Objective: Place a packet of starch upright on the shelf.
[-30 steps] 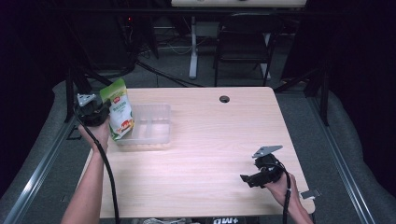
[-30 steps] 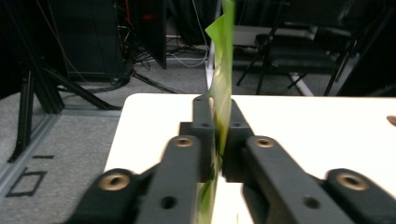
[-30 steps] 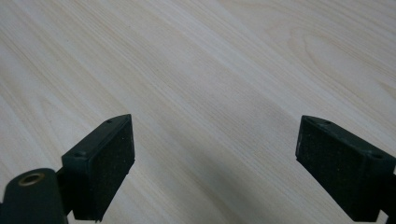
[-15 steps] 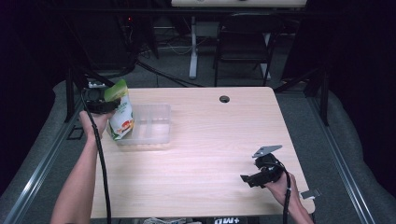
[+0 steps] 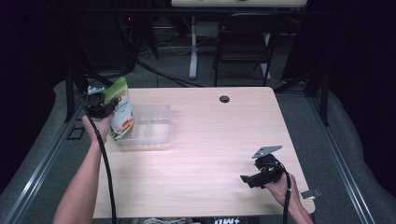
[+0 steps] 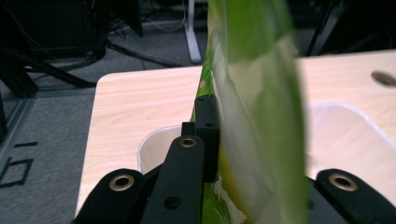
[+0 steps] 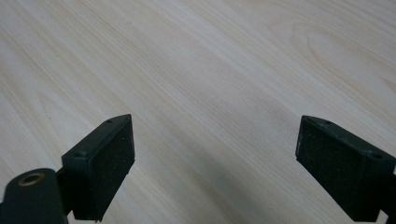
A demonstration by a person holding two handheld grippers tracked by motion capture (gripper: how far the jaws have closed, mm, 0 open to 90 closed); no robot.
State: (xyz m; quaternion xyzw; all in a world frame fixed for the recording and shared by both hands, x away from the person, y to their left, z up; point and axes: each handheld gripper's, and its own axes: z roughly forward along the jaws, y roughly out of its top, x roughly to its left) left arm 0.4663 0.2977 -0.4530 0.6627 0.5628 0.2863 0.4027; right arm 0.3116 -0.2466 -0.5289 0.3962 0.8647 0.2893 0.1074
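Note:
A green and white snack bag point(image 5: 120, 112) stands upright at the left end of a clear plastic tray point(image 5: 156, 123). My left gripper point(image 5: 103, 103) is shut on the bag's green top. Its jaws have just been closing with the bag between them. In the left gripper view the bag point(image 6: 252, 116) rises right in front of the camera. One black finger point(image 6: 207, 126) presses on its side and the other is hidden behind it. I cannot tell whether the bag's bottom rests in the tray point(image 6: 152, 140). My right gripper point(image 5: 250, 179) lies open near the table's front right, with bare wood between its pads point(image 7: 215, 158).
The light wooden table point(image 5: 210, 140) has a cable hole point(image 5: 224, 99) at the back. A dark chair point(image 5: 243, 42) and a white desk leg point(image 5: 193, 46) stand beyond the far edge. Black frame rails run along the table's left and right sides.
My left gripper has shifted a little to the right onto the bag's top, and the bag has leaned slightly. The right hand has not moved.

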